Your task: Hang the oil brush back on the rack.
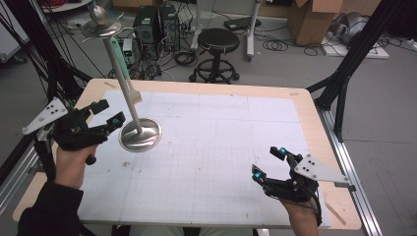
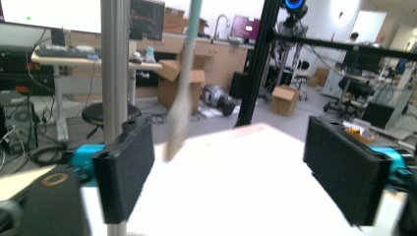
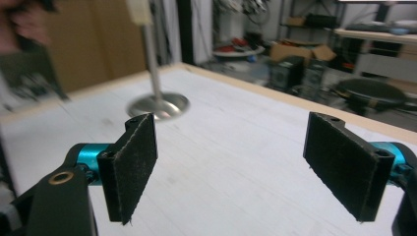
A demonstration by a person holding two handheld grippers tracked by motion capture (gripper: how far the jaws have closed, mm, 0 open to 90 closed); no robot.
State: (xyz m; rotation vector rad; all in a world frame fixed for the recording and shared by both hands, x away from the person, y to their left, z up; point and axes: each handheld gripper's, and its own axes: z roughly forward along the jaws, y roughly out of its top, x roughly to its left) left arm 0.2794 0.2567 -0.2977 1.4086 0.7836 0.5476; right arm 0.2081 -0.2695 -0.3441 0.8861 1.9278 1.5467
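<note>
A metal stand rises from a round base (image 1: 141, 135) on the left of the white table; its thin pole (image 1: 120, 81) ends in a top disc (image 1: 102, 27). A spatula with a teal handle (image 1: 118, 56) and a cream blade (image 1: 132, 94) hangs close along the pole. My left gripper (image 1: 109, 113) is open just left of the base, nothing between its pads. In the left gripper view the pole (image 2: 114, 64) stands behind the left pad and the spatula (image 2: 181, 98) is blurred ahead. My right gripper (image 1: 268, 162) is open and empty near the front right, facing the stand base (image 3: 160, 105).
The white gridded mat (image 1: 221, 132) covers the wooden table (image 1: 314, 118). Behind the table are a black stool (image 1: 218, 42), computer towers (image 1: 157, 24) with cables, and a cardboard box (image 1: 314, 19). Black frame legs (image 1: 344, 73) stand at the right.
</note>
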